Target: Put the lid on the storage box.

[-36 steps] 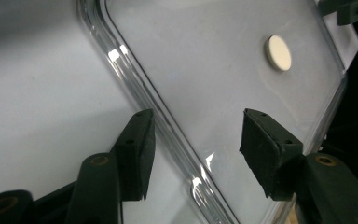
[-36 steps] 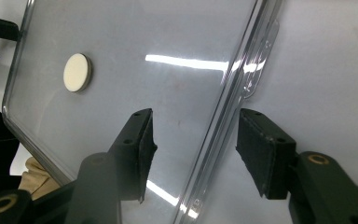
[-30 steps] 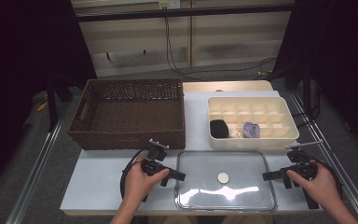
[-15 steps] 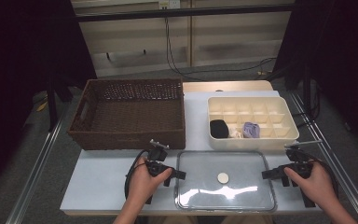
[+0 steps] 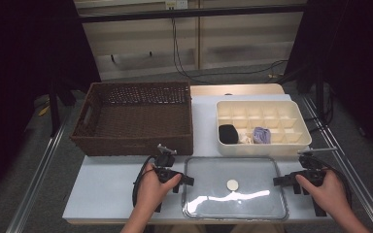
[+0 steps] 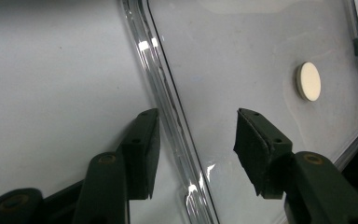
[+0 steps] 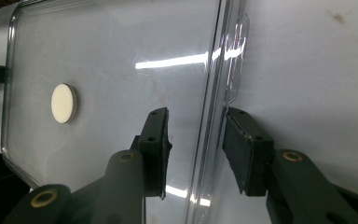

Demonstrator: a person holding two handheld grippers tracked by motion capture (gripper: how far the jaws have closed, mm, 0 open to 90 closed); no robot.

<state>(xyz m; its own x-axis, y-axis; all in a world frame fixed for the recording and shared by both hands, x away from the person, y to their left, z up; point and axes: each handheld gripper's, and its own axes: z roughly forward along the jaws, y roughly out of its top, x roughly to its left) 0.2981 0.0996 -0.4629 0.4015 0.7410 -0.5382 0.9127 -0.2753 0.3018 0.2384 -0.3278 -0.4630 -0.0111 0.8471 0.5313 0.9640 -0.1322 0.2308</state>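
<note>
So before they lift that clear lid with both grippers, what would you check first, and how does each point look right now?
1. Left gripper straddles the lid's left rim: ok.
2. Right gripper straddles the right rim: ok; its jaws have just been closing.
3. Pads pressing the rim on both sides: not ok, gaps show beside each rim.
4. Both grippers about level with each other along the lid: ok.
5. White round knob free of anything on it: ok.
6. Compartment box behind the lid, ready to take it: cannot tell whether it fits.
</note>
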